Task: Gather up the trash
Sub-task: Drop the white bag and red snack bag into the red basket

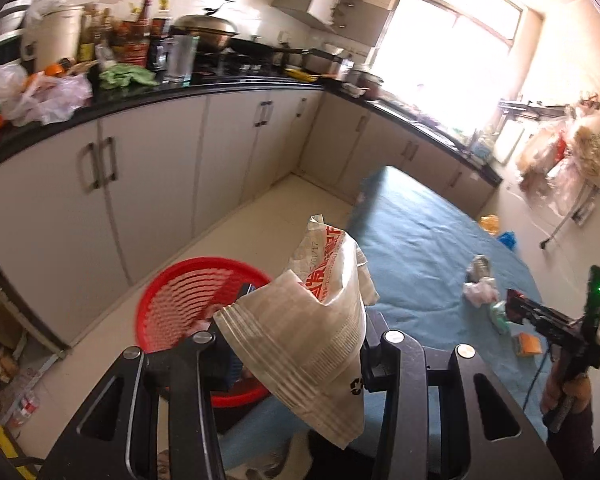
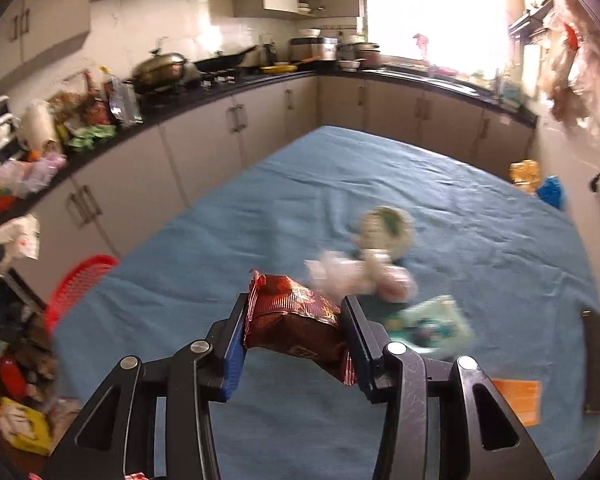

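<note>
kitchen cabinets and a dark worktop crowded with pots and bottles run behind a table (image 2: 380, 184) covered in blue cloth.

left tool (image 1: 296, 344) has its jaws partly closed and clamped on a crumpled pale paper bag (image 1: 320, 320) with red print, which bulges up and forward between the fingers. just ahead of this tool and to its left, lower down beside the table edge, stands a red mesh basket (image 1: 176, 300); the bag sits over its near rim. the basket's inside is mostly hidden by the bag and the fingers.

right tool (image 2: 294, 336) also stands partly closed, its pads pressing both sides of a dark red snack packet (image 2: 296, 320) held clear above the cloth. no earlier view is there to compare. right behind this tool's tips lies a pinkish-white crumpled wrapper (image 2: 360, 276), blurred, with a round pale lid or cup (image 2: 388, 228) just beyond it. to the tool's right, near its right finger, lies a light green packet (image 2: 436, 320), and nearer the table's close edge on that side an orange card (image 2: 518, 398). the red basket shows far to this tool's left, past the table's edge.
</note>
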